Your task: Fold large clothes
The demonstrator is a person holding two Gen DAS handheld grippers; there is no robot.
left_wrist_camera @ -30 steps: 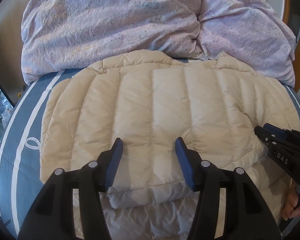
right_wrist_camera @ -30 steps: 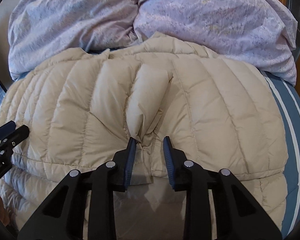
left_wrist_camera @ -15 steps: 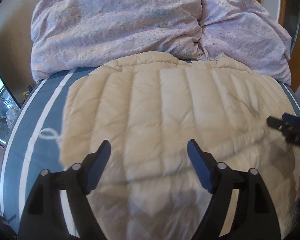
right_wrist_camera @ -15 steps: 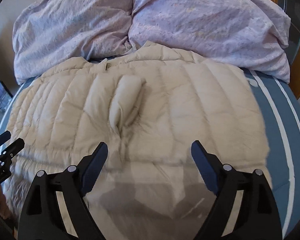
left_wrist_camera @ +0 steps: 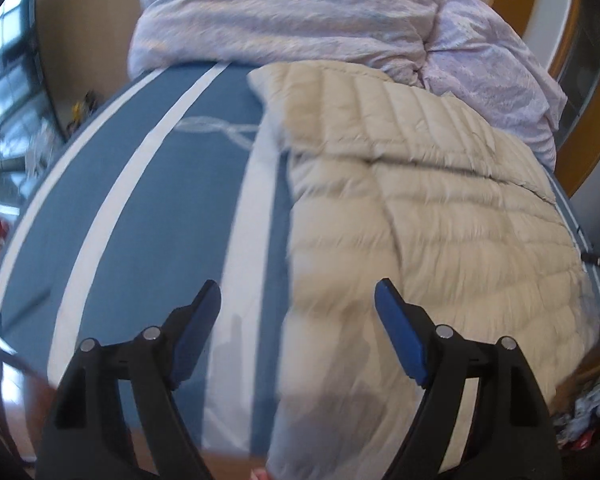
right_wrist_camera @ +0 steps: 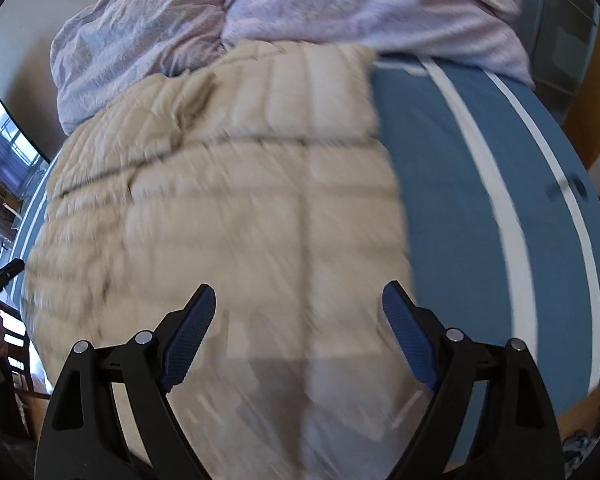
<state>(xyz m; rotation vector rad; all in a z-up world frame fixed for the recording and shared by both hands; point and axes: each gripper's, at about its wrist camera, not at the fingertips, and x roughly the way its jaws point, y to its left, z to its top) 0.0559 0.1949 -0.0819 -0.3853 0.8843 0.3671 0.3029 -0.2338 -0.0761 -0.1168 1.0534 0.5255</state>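
Observation:
A beige quilted down jacket [left_wrist_camera: 420, 208] lies flat on the bed, folded over itself, and also fills the right wrist view [right_wrist_camera: 228, 200]. My left gripper [left_wrist_camera: 298, 312] is open and empty, raised over the jacket's left edge and the blue sheet. My right gripper [right_wrist_camera: 299, 312] is open and empty, raised over the jacket's near right part. Both views are motion-blurred. The left gripper's tip shows at the left edge of the right wrist view [right_wrist_camera: 2, 276].
The blue bed sheet with white stripes [left_wrist_camera: 140, 200] extends left of the jacket and right of it [right_wrist_camera: 480, 184]. A crumpled lilac duvet [left_wrist_camera: 300, 12] lies behind the jacket [right_wrist_camera: 300, 0]. Room walls and a window surround the bed.
Both grippers opened wide, let go of the jacket and pulled back and apart, the left swinging left, the right swinging right. The jacket now lies released on the bed.

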